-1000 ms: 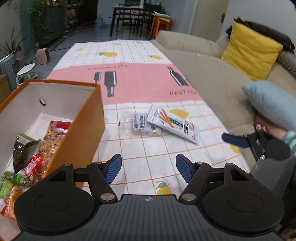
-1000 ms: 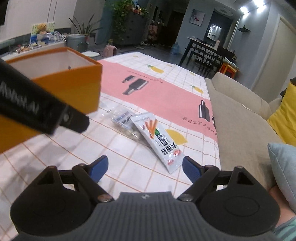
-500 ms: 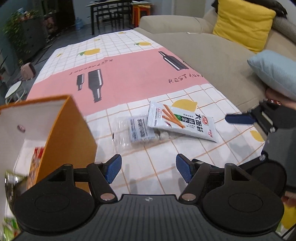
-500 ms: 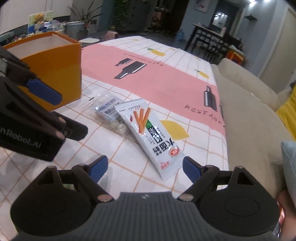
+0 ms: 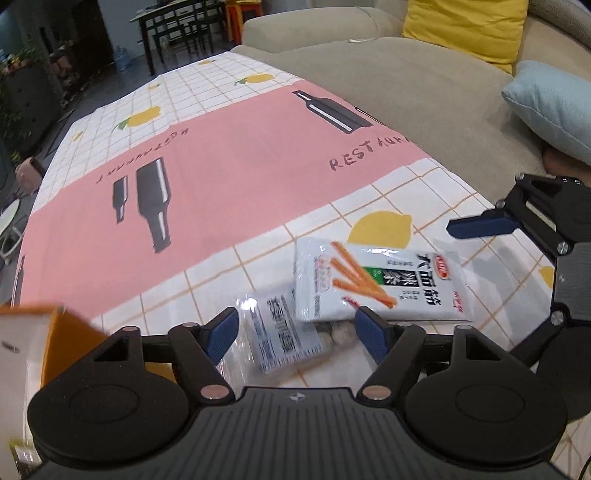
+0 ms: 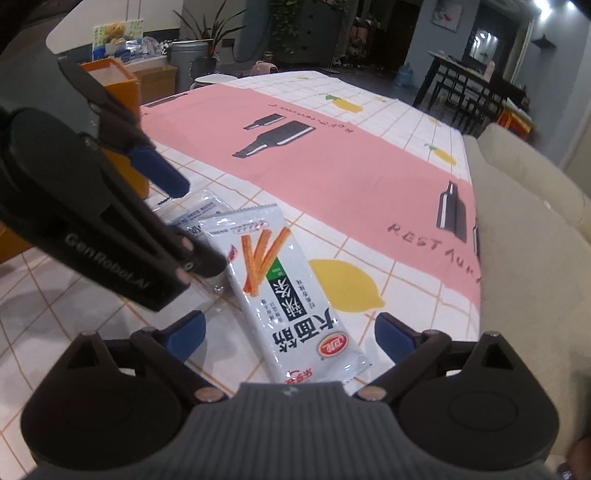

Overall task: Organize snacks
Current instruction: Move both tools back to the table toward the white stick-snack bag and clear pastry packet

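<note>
Between left tongs [image 5: 295, 334]: seemingly clear packet [image 5: 282, 338].

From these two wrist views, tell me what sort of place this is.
Most likely a home living room: a beige sofa with a yellow cushion beside the low table's lemon-print tablecloth, a dining table and houseplants farther back.

My grippers' fingertips [image 5: 369, 334] were blue on black arms. The tablecloth [image 5: 236, 162] under them was a white grid with orange lines, yellow lemons and a pink band printed with black bottles. The snack packet [image 6: 291, 295] was white with orange sticks and a green-black label, the smaller packet [image 5: 280, 332] clear with white print, the box [image 6: 122, 79] orange.
</note>
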The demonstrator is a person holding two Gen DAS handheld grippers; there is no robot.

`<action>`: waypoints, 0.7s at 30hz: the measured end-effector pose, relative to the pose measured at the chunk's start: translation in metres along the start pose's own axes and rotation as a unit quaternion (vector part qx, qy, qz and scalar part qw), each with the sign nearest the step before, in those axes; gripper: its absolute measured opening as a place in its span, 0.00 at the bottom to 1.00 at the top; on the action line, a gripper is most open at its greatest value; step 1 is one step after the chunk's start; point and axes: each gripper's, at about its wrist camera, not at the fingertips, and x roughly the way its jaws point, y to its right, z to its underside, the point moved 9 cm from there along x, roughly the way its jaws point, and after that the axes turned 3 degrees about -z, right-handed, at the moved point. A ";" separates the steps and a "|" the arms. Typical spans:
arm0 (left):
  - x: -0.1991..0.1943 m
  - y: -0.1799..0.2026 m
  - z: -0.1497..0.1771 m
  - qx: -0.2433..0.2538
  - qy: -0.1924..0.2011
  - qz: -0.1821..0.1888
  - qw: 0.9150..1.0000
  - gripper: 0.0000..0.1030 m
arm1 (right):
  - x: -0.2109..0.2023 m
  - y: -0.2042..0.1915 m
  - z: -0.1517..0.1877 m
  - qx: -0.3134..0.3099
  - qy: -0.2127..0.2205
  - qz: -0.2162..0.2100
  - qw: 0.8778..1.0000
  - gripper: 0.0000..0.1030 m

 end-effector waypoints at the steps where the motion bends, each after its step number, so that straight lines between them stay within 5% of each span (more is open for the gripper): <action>1: 0.003 -0.001 -0.002 0.006 -0.001 -0.001 1.000 0.84 | 0.003 0.001 0.001 0.005 -0.001 -0.002 1.000 0.92; 7: 0.019 -0.009 -0.013 -0.014 -0.009 0.009 1.000 0.85 | 0.010 0.005 0.009 0.054 -0.018 -0.022 0.998 0.77; 18: 0.002 -0.003 0.011 -0.105 -0.026 0.050 0.993 0.84 | -0.008 0.005 0.019 0.121 -0.033 0.004 0.992 0.16; 21: -0.009 0.005 0.022 -0.137 -0.035 0.079 0.987 0.80 | -0.014 -0.004 0.023 0.120 -0.036 -0.002 0.992 0.07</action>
